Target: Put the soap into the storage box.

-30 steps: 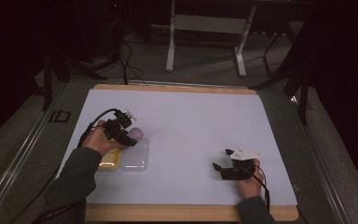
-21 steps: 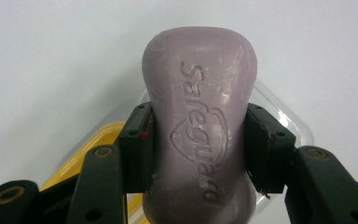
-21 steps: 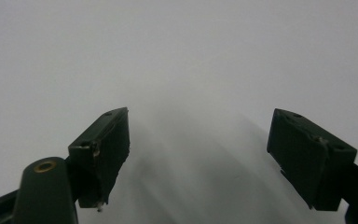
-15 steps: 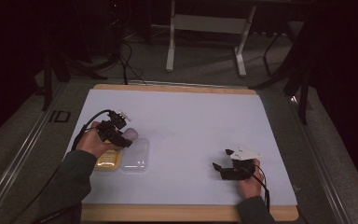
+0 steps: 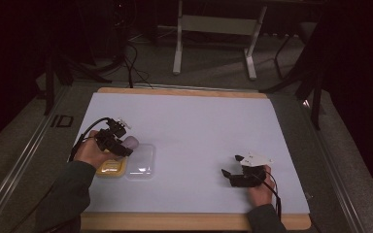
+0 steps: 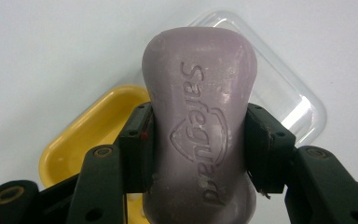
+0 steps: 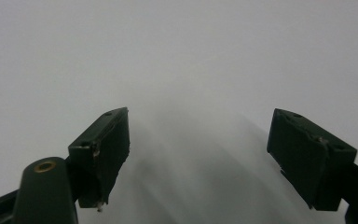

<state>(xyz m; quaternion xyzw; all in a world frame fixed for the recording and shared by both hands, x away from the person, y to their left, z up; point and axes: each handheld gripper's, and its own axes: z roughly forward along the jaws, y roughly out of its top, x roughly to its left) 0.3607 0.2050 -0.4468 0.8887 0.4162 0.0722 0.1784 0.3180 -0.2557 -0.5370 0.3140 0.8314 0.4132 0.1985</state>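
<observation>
Soap bar (image 6: 199,126) lettering legible between left tongs (image 6: 199,149).

Table (image 5: 189,97): rectangular, pale wood edge showing along the far and near sides, top covered by a white sheet (image 5: 199,131). Set on a grey surround (image 5: 34,141) bearing a dark printed mark (image 5: 61,121) at the left. Floor (image 5: 213,73): grey, dimly lit. Beyond the table, a light metal stand (image 5: 213,29) with two legs and a crossbar. Black cables (image 5: 131,58) trail over the floor at the far left. Dark stand legs (image 5: 311,82) at the right. Room dark; light falls mainly on the tabletop.
</observation>
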